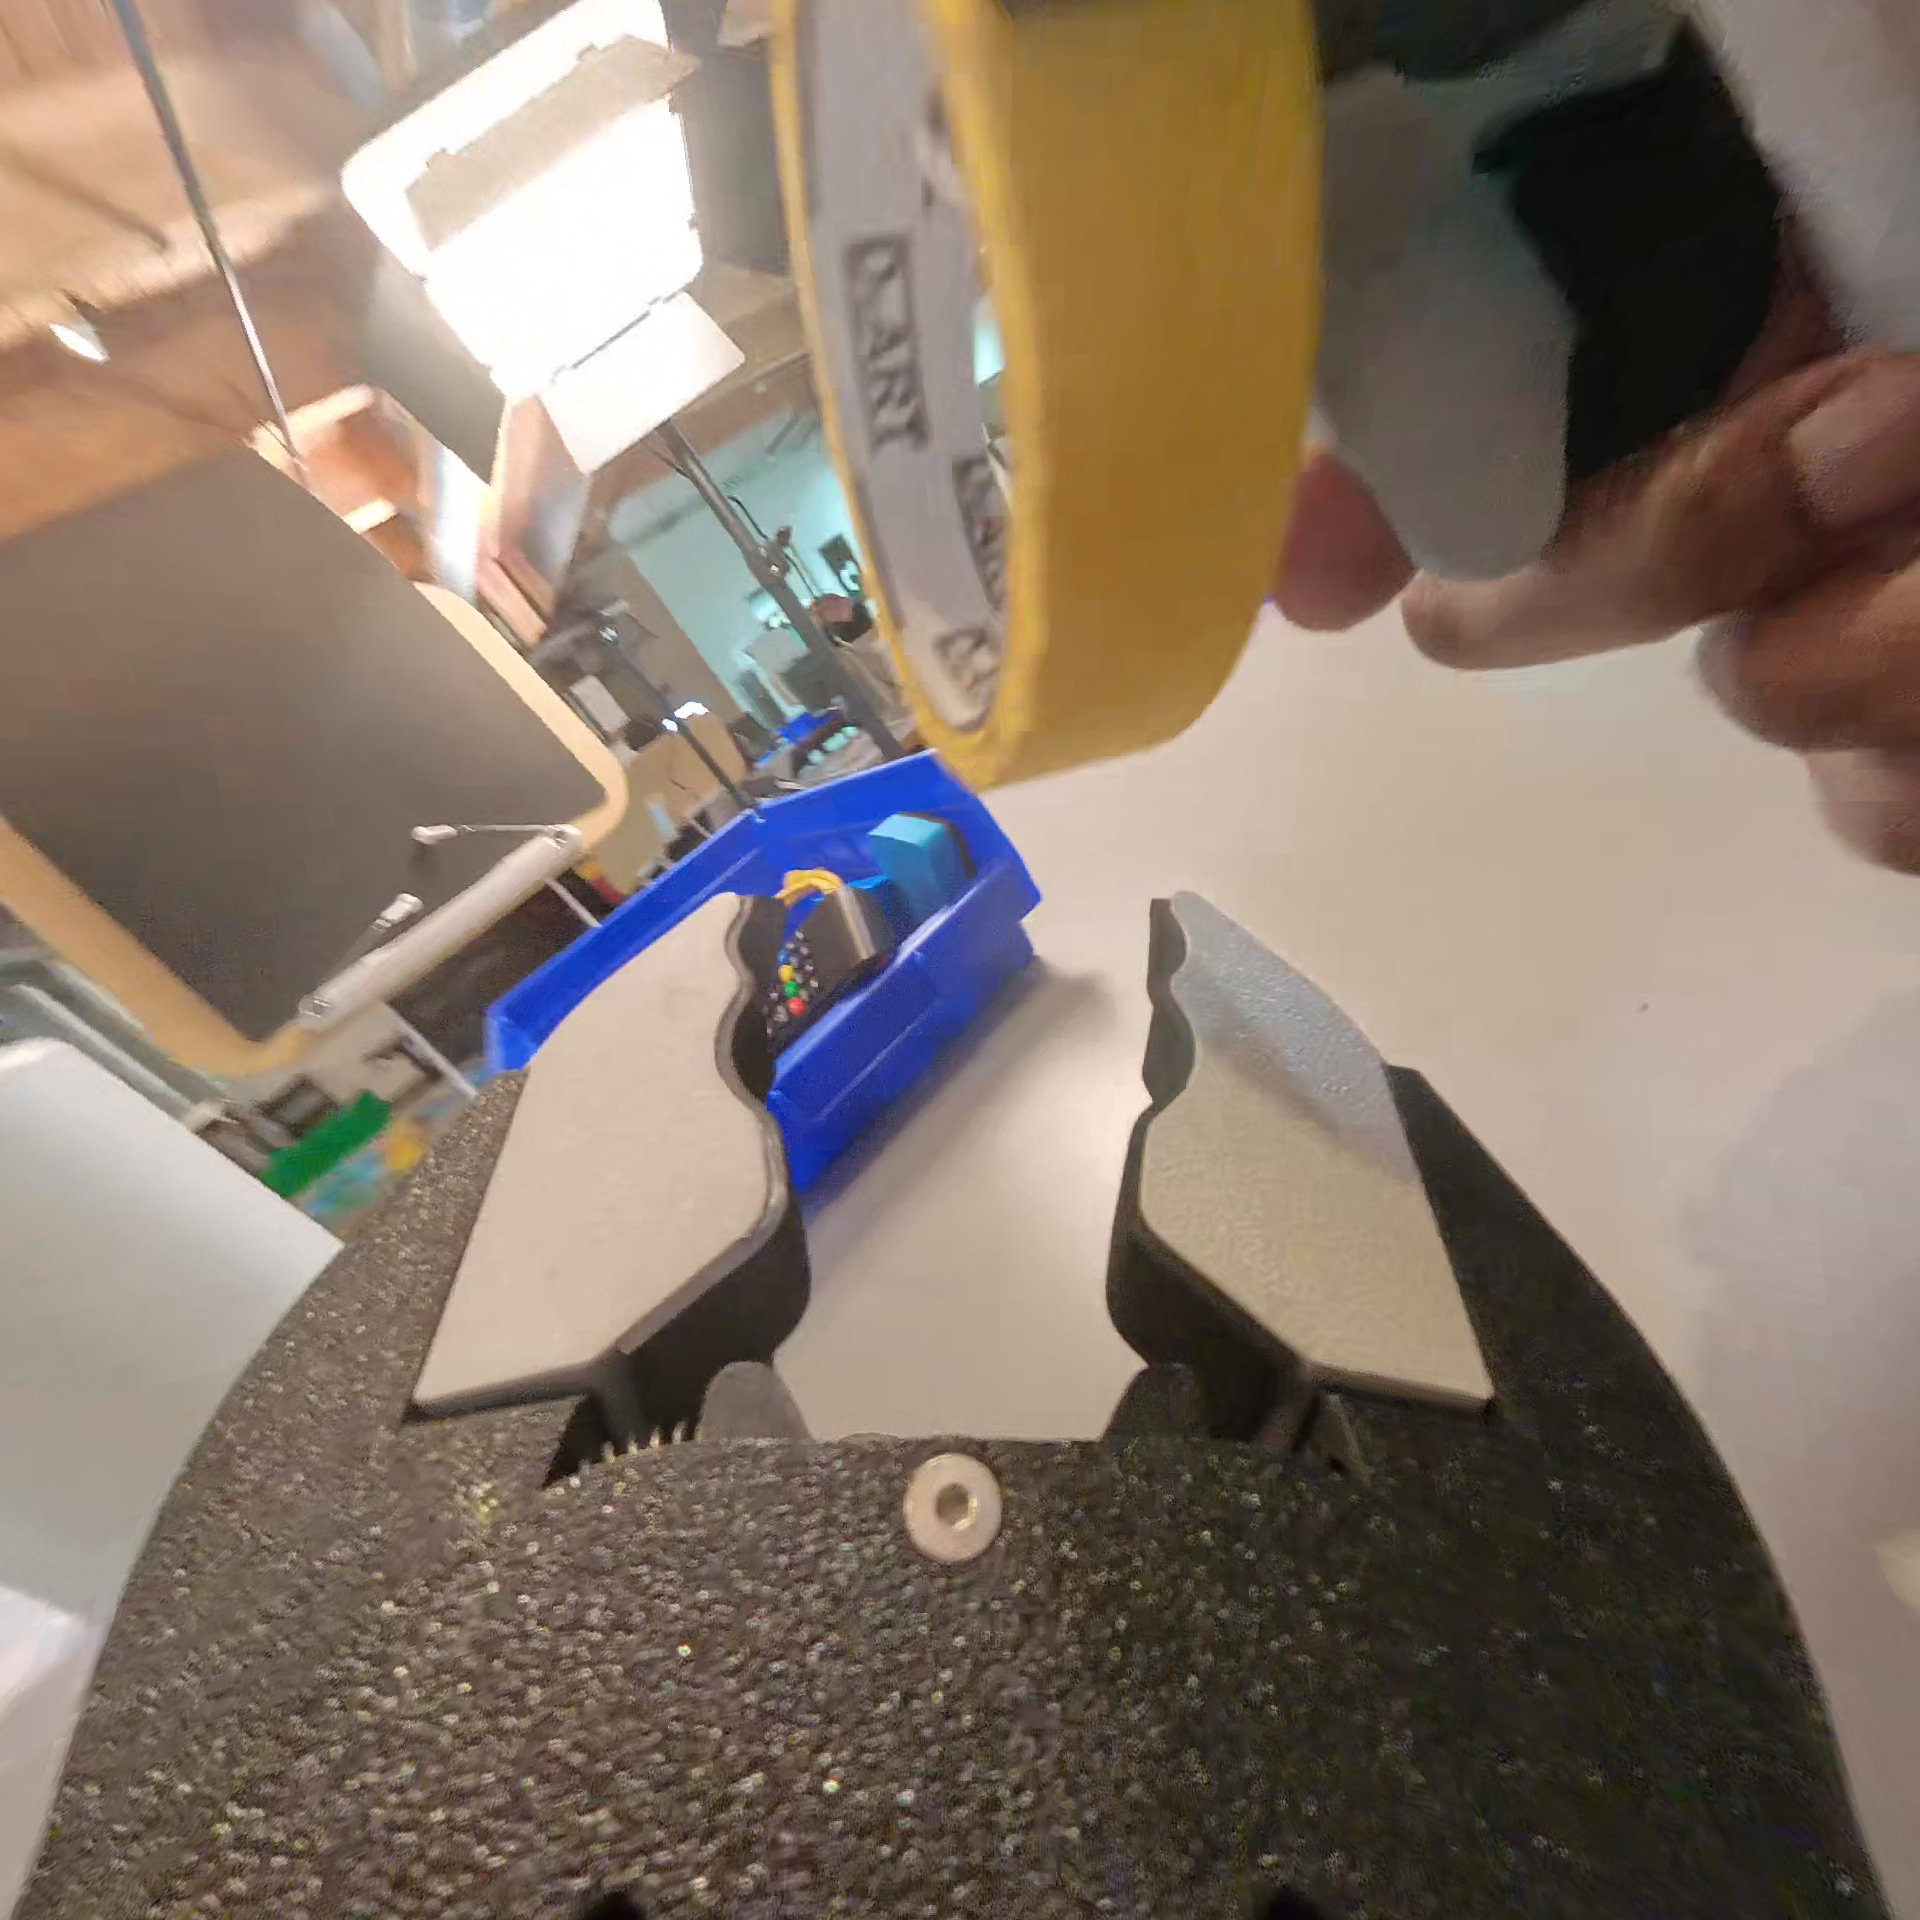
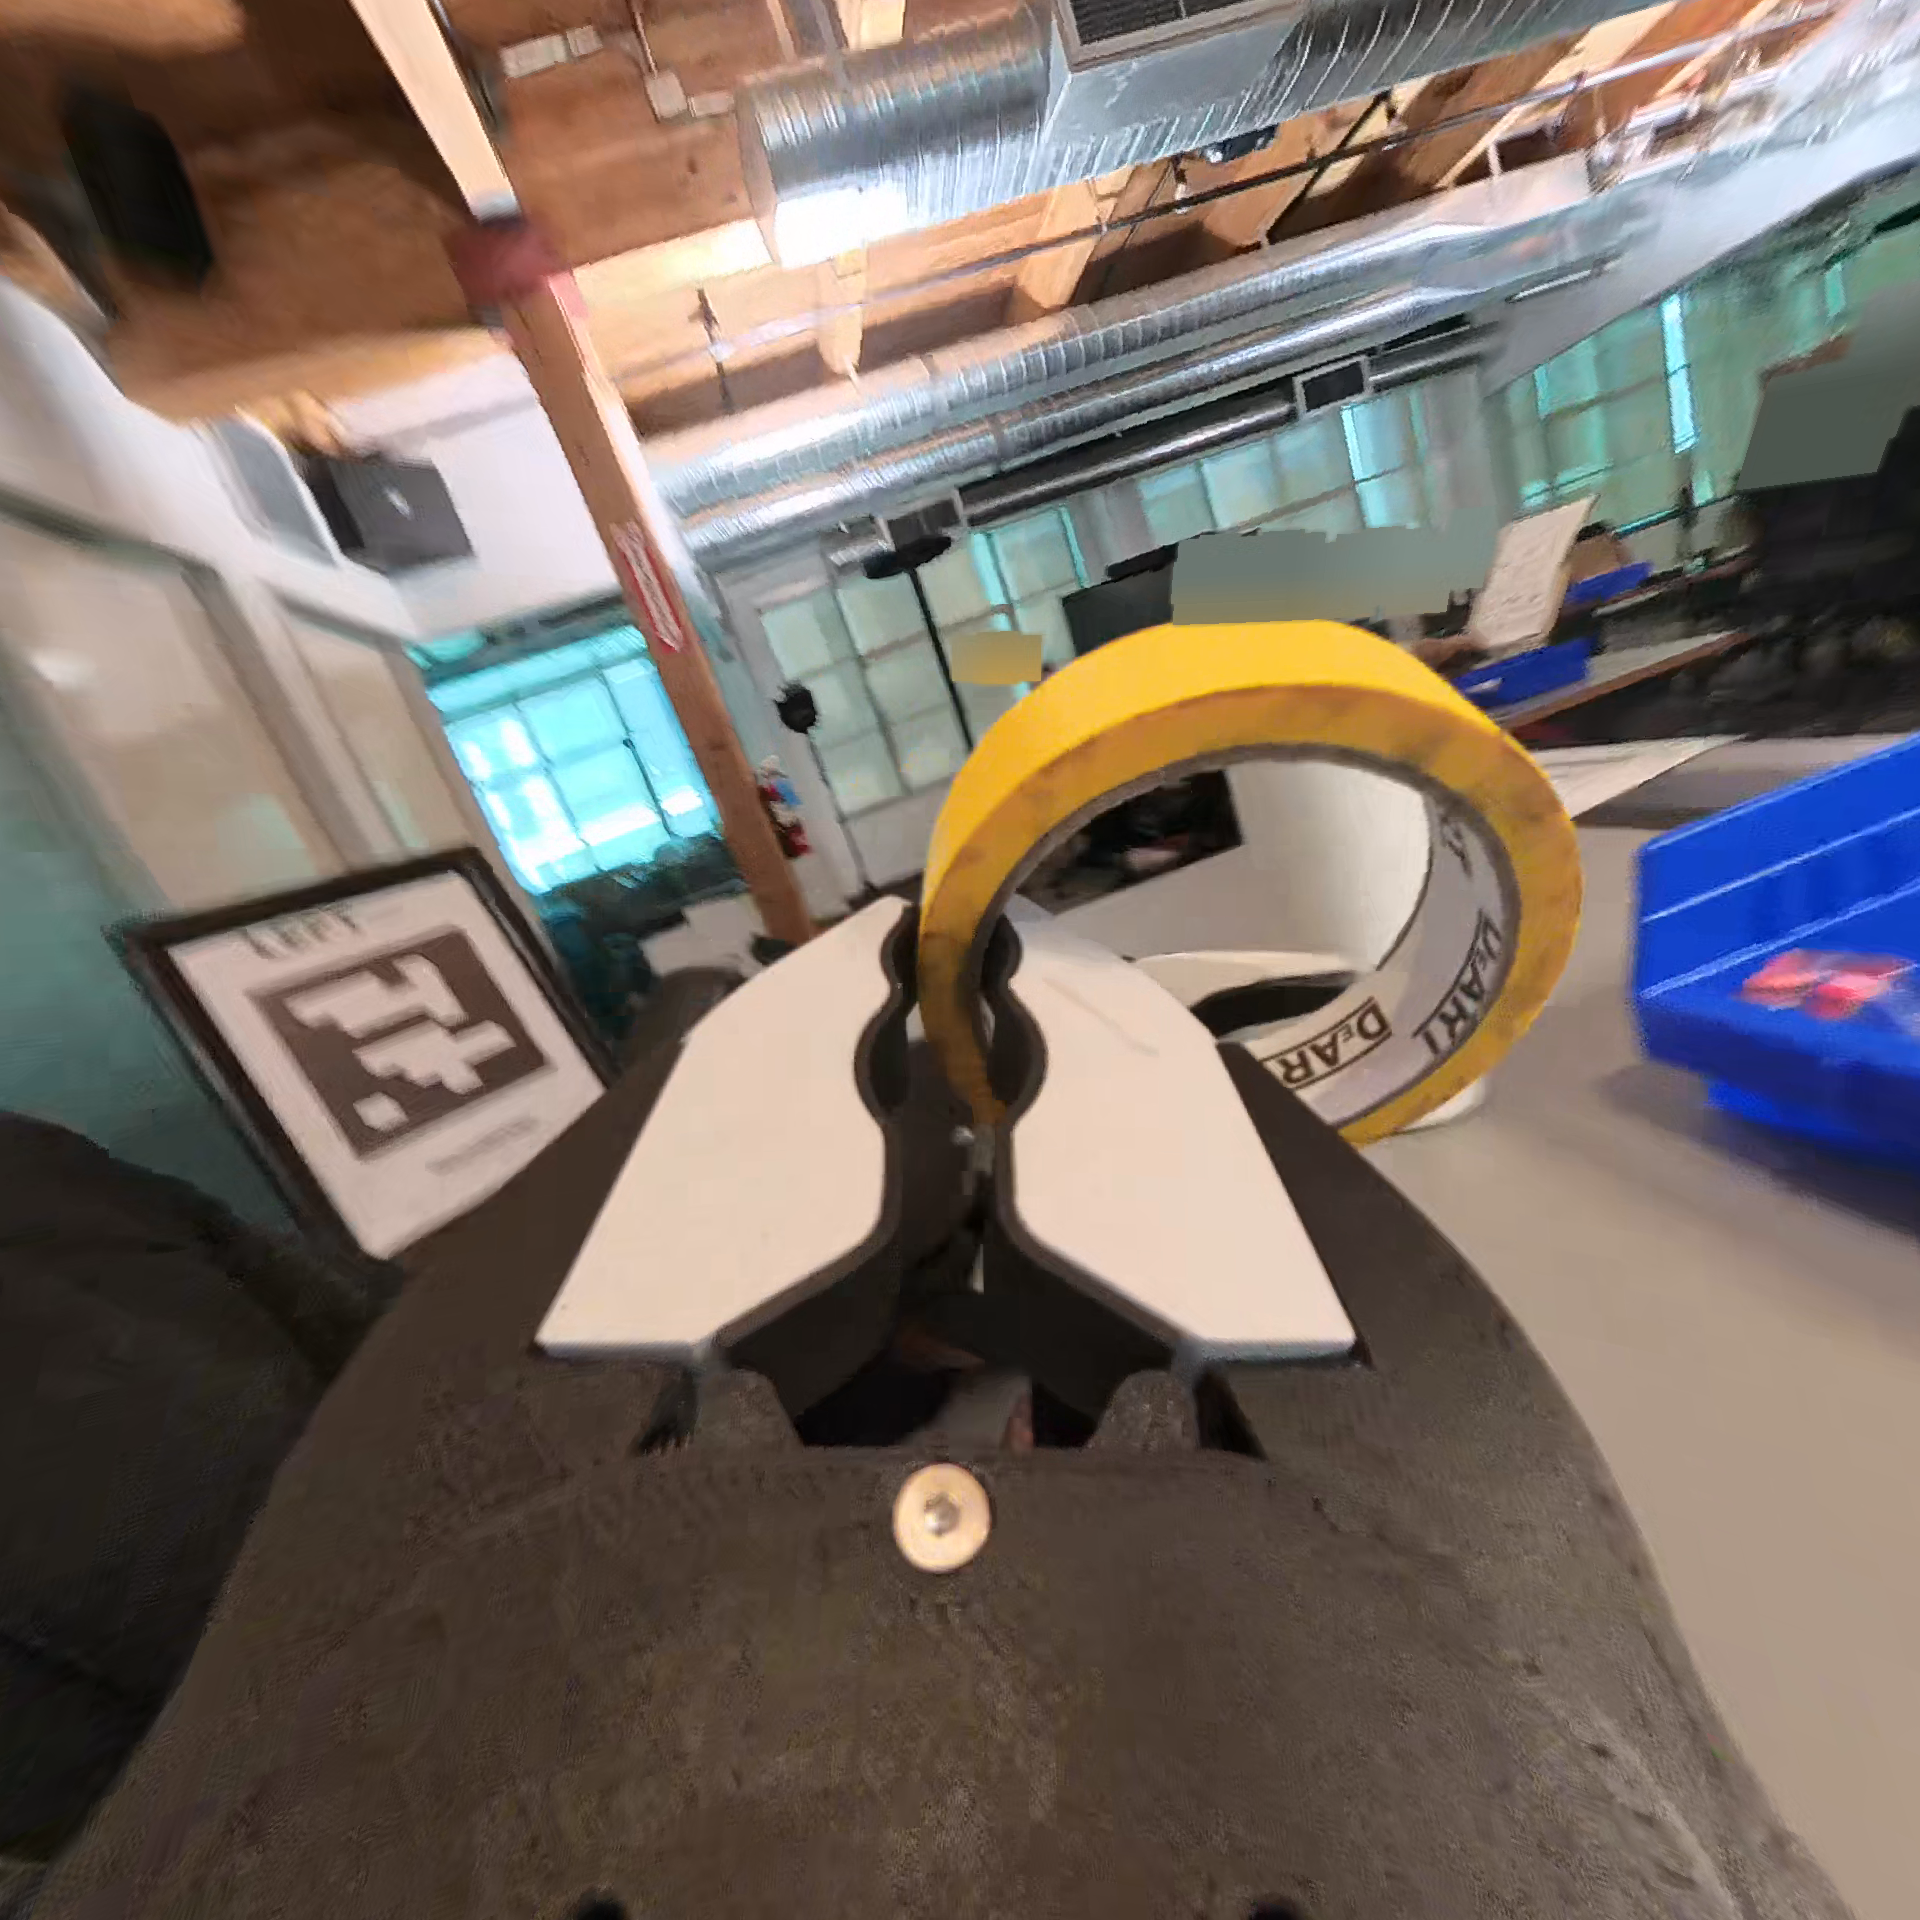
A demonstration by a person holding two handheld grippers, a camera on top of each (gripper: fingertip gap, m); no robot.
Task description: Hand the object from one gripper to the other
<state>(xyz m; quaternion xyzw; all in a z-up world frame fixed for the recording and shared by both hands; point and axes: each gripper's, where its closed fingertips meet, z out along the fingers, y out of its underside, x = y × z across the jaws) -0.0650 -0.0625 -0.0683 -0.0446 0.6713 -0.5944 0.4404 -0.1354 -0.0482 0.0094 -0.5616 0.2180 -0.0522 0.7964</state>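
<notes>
The right claw is clamped on a roll of yellow tape. Its two pale fingers pinch the roll's wall at the ring's left side, one finger outside and one inside the hoop, in the middle of the right wrist view. The roll stands on edge, lifted off the grey table, its white printed inner lining facing the camera on the right.

In the left wrist view the same yellow tape fills the upper middle of the frame, tilted, with a person's hand at the upper right, wrapped around the grey and black body of the right claw. The left claw sits in the lower half of that frame with its fingers spread wide apart and nothing between them; the tape hangs above and beyond the tips, not touching them.

A blue bin rests on the table just past the left claw's left finger, holding a dark remote with coloured buttons and a blue block. In the right wrist view a blue bin shows at the right edge with something red inside, too blurred to identify. A framed black-and-white marker board leans at the left of that view, and a white cylinder stands behind the tape ring.
</notes>
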